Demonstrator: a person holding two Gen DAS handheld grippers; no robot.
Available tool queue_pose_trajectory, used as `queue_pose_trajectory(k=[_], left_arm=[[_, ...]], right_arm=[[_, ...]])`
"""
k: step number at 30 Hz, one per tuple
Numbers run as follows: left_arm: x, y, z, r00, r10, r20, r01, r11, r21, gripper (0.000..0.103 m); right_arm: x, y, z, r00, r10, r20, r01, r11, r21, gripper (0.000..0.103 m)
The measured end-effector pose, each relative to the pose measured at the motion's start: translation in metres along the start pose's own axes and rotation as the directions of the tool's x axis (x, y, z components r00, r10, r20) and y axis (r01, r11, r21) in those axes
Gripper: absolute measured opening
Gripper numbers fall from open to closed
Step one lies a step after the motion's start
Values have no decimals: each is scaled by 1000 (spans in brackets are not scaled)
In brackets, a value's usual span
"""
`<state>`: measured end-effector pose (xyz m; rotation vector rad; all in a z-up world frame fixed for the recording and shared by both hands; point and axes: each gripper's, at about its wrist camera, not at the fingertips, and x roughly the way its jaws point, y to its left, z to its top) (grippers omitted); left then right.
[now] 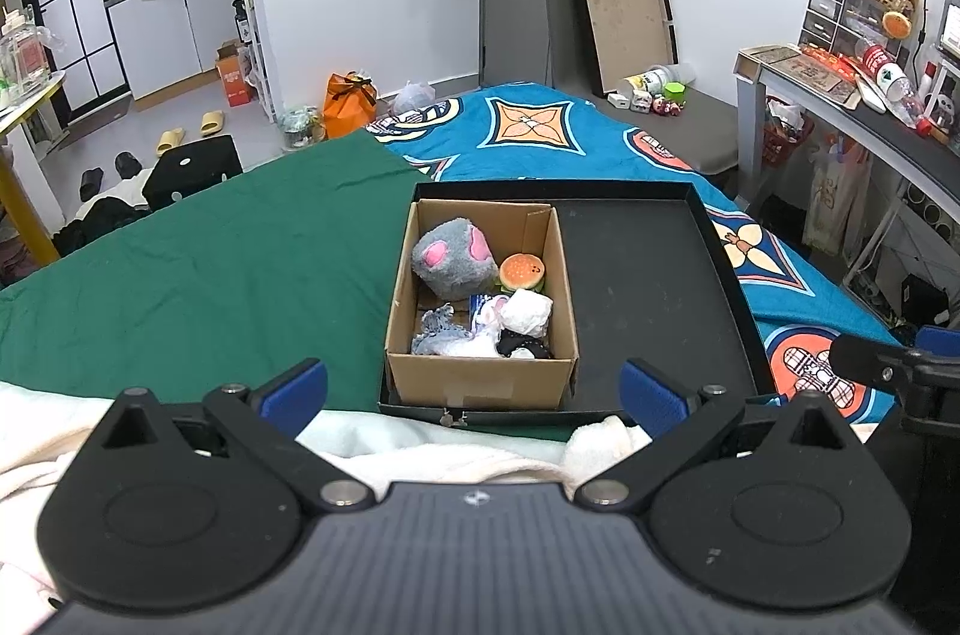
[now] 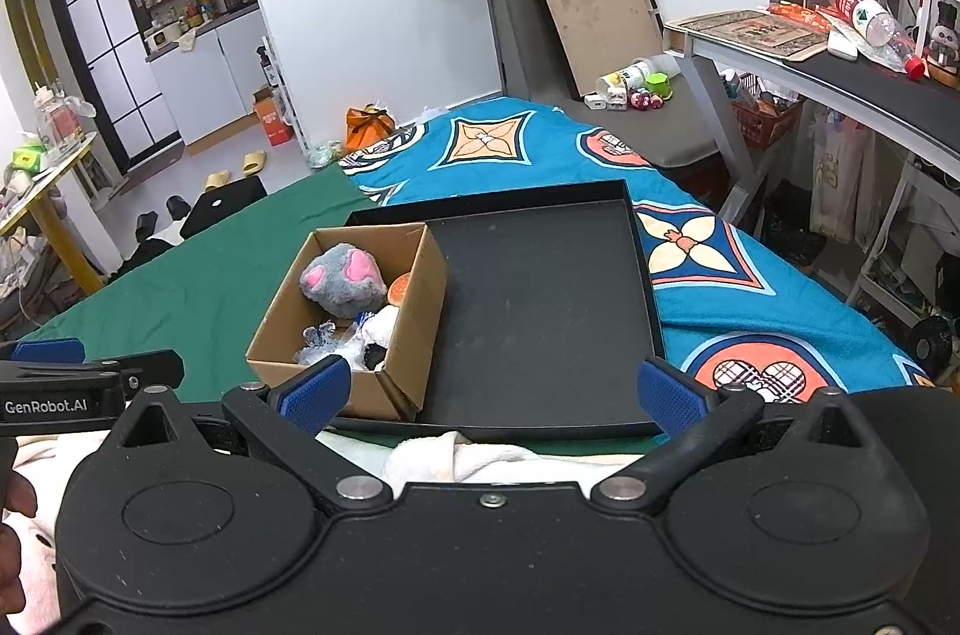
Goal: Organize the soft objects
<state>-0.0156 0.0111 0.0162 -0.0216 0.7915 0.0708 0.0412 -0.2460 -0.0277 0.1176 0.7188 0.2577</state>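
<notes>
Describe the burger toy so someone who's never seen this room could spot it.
On the bed sits a black tray with a cardboard box at its left end. Inside, the burger toy lies against the box's right wall, beside the grey plush; only it has an orange speckled bun.

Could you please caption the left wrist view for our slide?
Open left hand-held gripper facing a cardboard box of soft toys in a black tray.

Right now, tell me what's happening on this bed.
Both grippers, left gripper and right gripper, hover with jaws open and hold nothing. Ahead, a cardboard box sits in the left part of a black tray. It holds a gray plush, a burger toy and small fabric items. The rest of the tray is bare.
</notes>
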Motion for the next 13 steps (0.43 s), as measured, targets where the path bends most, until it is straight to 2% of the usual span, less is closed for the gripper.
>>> queue_pose_trajectory(k=[10, 13], left_arm=[[0, -7, -2, 1000, 18, 25, -18, 999, 36, 103], [3, -8, -2, 1000, 1, 19, -2, 999, 33, 103]], right_arm=[[3, -1, -1, 1000, 9, -10, -9, 1000, 1, 103], [5, -2, -1, 1000, 12, -15, -12, 1000, 5, 103]])
